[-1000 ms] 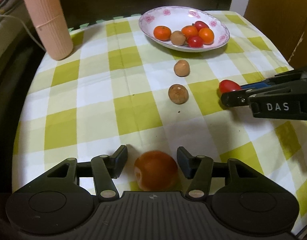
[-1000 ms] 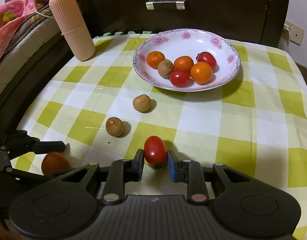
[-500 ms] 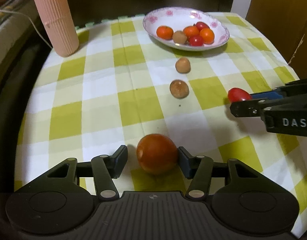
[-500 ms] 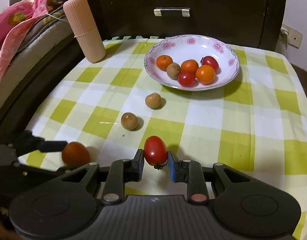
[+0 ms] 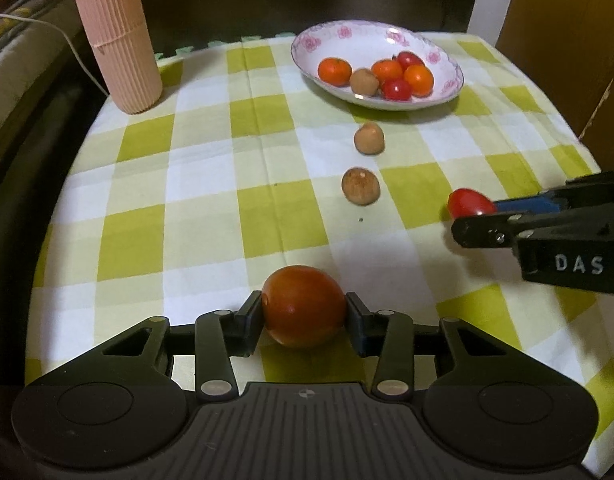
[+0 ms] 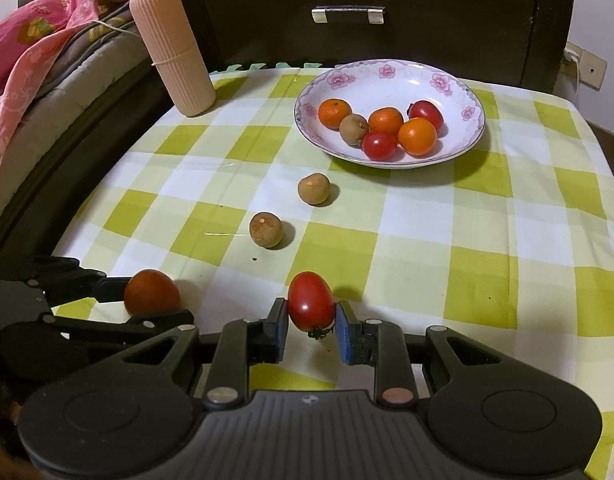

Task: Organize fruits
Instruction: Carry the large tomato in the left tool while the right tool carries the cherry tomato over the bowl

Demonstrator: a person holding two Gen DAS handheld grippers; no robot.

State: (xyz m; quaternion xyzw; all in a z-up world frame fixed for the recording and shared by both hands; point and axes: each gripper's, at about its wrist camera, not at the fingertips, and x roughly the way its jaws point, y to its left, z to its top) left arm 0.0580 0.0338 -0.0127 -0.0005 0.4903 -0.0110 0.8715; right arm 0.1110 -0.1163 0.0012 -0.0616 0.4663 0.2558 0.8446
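My left gripper (image 5: pixel 303 312) is shut on a big round orange-red tomato (image 5: pixel 303 306), held low over the checked cloth; the tomato also shows in the right wrist view (image 6: pixel 151 291). My right gripper (image 6: pixel 310 322) is shut on a small red tomato (image 6: pixel 310 306), stem down, also seen in the left wrist view (image 5: pixel 469 203). A white floral plate (image 6: pixel 391 80) at the back holds several oranges, red tomatoes and a brown fruit. Two brown round fruits (image 6: pixel 314 188) (image 6: pixel 265 229) lie on the cloth in front of the plate.
A tall pink ribbed cylinder (image 6: pixel 173 48) stands at the back left corner. A dark wooden drawer front (image 6: pixel 349 14) rises behind the table. Bedding (image 6: pixel 31 40) lies to the left. The table edge curves round at the left and front.
My left gripper has closed on the big tomato and both grippers have drawn back and up a little from the plate. The right gripper keeps its small tomato.
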